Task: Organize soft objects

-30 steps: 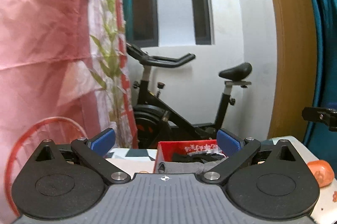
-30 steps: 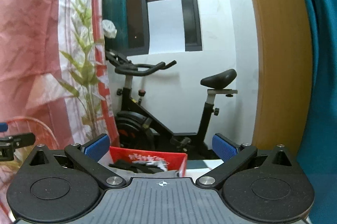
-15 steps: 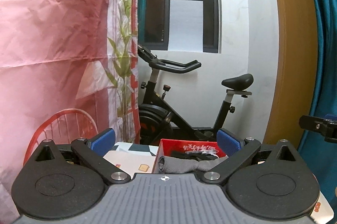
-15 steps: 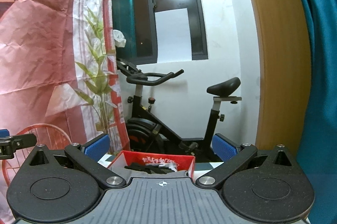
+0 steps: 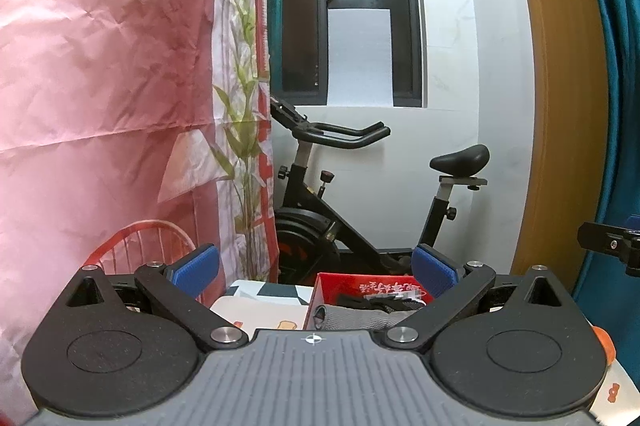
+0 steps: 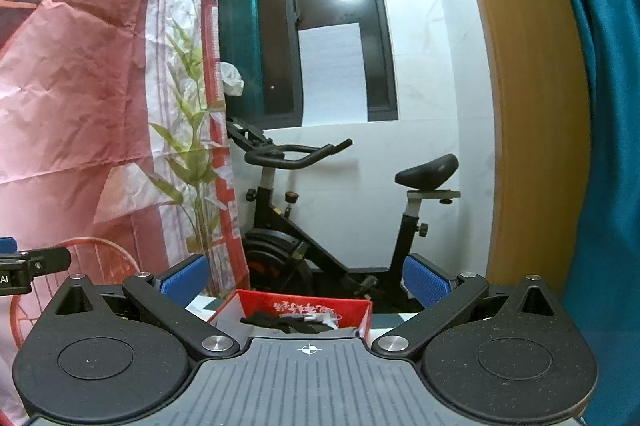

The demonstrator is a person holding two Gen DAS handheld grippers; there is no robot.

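A red box [image 5: 362, 288] [image 6: 300, 306] stands on the table ahead, holding dark soft items and a grey cloth [image 5: 356, 318] draped at its near edge. My left gripper [image 5: 314, 268] is open, raised above the table, nothing between its blue pads [image 5: 196, 266]. My right gripper [image 6: 304, 276] is open too, empty, facing the same box from the right. Each wrist view catches the tip of the other gripper at its edge. An orange soft object [image 5: 604, 344] peeks out at the left view's lower right.
A black exercise bike [image 5: 360, 201] [image 6: 340, 218] stands behind the table against a white wall. A pink printed curtain [image 5: 100, 105] hangs at left, a teal curtain [image 6: 600, 105] at right. The table's patterned cloth [image 5: 256, 300] shows left of the box.
Both grippers have risen and tilted upward, so more of the window and wall shows and the red box sits lower in view. Both stayed open and empty.
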